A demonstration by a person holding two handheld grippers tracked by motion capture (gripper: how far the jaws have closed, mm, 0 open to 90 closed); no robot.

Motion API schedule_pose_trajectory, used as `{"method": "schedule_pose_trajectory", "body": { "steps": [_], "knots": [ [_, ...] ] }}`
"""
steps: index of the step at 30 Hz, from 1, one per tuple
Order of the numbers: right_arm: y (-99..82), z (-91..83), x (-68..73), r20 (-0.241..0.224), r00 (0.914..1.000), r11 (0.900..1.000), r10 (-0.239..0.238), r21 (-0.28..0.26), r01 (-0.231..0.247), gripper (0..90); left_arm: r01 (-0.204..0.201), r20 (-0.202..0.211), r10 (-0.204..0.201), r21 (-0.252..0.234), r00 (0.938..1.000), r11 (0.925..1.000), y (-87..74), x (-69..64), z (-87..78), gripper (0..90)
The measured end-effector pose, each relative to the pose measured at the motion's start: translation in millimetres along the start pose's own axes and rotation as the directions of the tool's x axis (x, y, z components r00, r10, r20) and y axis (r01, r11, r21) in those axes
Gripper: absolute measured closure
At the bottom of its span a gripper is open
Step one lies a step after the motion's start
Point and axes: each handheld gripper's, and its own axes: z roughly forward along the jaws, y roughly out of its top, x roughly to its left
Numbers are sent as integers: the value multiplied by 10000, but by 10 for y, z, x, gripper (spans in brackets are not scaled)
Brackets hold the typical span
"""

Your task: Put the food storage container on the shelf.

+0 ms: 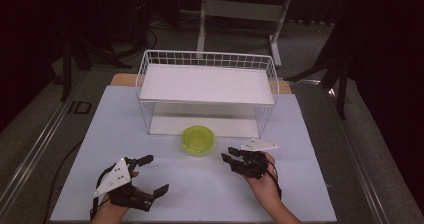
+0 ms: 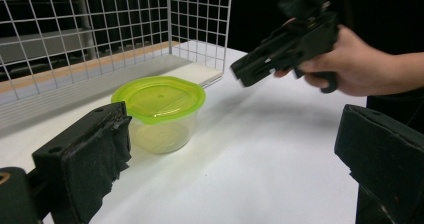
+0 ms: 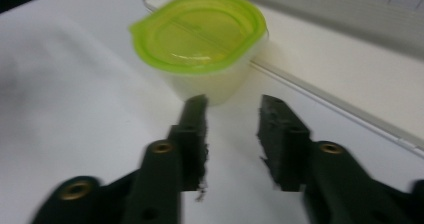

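Two grippers low in high view: left gripper (image 1: 151,175) jaws wide apart, empty; right gripper (image 1: 228,154) jaws partly apart, empty, near lidded green container (image 1: 198,139), not touching. Container on white tabletop (image 1: 210,194), just before wire rack (image 1: 207,91). Room behind dark, hard to read.

Left gripper view: own jaws spread, cut off at frame edges; container (image 2: 159,110) beside rack mesh (image 2: 100,29); right gripper (image 2: 245,73) in hand, above table.

Right gripper view: blurred; jaws parted, nothing between; container (image 3: 200,44) just ahead.

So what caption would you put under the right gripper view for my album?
Open tongs point at a lidded green tub on the white table, beside the wire rack's base.
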Motion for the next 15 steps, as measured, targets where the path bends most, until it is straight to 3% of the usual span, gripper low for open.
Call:
{"method": "schedule_pose_trajectory", "body": {
  "steps": [4,7,9,11,13,15],
  "knots": [
    [-13,-115,54,83,9996,9976,253,-639,-247,298,-46,-72,48,223,10000,9997,26,4,16,23],
    [-19,-179,84,-96,9997,9952,230,-945,-238,189,289,-54,-287,331,9996,9990,54,26,31,23],
    [-11,-209,96,-107,9997,9931,202,-1156,-213,162,639,36,-642,533,9979,9965,80,54,42,23],
    [3,-235,99,-161,9997,9897,173,-1415,-194,140,913,-144,-906,661,9958,9936,111,76,46,23],
    [25,-253,94,-229,9995,9865,239,-1614,-273,139,1159,13,-1163,738,9932,9905,142,105,58,23],
    [54,-260,92,-280,9994,9856,210,-1672,-254,134,1130,70,-1141,910,9934,9894,170,129,74,23]
  ]
}}
